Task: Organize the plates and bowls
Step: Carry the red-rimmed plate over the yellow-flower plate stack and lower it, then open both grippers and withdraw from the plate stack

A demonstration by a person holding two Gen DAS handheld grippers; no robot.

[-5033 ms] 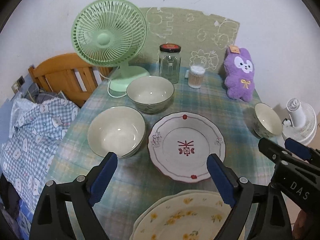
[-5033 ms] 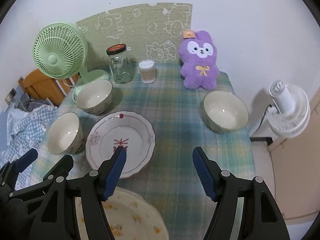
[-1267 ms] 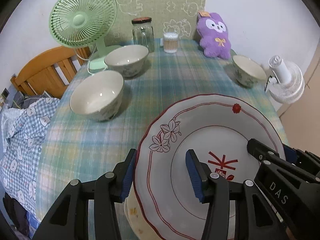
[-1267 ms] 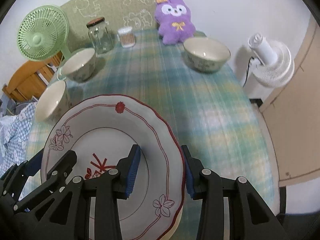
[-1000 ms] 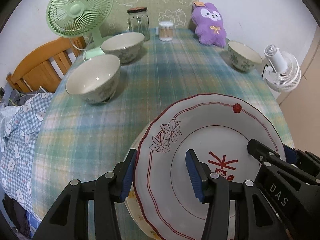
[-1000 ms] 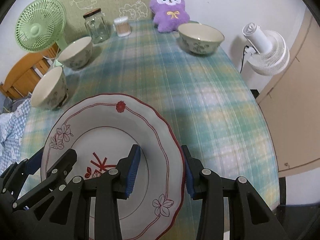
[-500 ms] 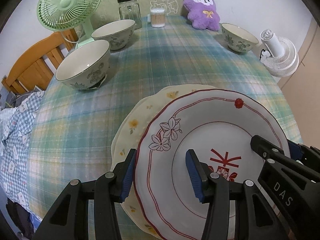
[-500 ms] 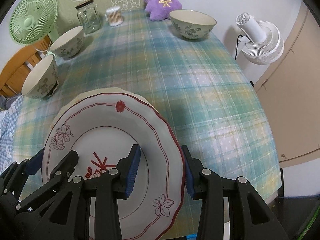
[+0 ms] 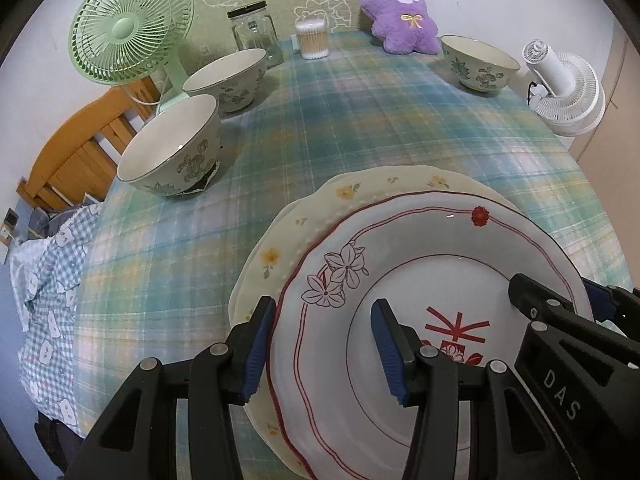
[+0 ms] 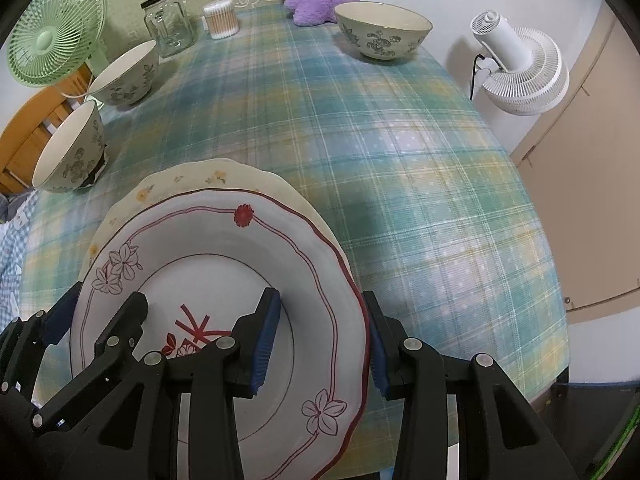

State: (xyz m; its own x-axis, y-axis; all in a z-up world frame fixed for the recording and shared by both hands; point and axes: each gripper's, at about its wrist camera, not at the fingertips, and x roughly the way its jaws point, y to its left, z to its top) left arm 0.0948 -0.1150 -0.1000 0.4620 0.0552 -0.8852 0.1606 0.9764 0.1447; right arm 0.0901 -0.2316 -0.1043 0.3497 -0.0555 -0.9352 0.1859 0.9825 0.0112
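Note:
A white plate with red trim (image 9: 432,280) (image 10: 208,264) is held level by both grippers, just over a cream plate with yellow flowers (image 9: 304,216) (image 10: 188,178) that lies on the plaid tablecloth. My left gripper (image 9: 324,344) is shut on the white plate's left rim. On its right rim my right gripper (image 10: 320,336) is shut. Whether the two plates touch I cannot tell. Two floral bowls (image 9: 172,148) (image 9: 226,78) stand at the left. A third bowl (image 9: 480,64) (image 10: 384,30) is at the far right.
A green fan (image 9: 128,28), a glass jar (image 9: 256,32), a tub of cotton swabs (image 9: 312,38) and a purple plush toy (image 9: 400,16) line the table's back. A white fan (image 10: 516,64) stands off the right edge. A wooden chair (image 9: 80,148) is at the left.
Both grippers have sunk with the white plate toward the cream plate, whose far rim now shows beyond it. The grips are unchanged.

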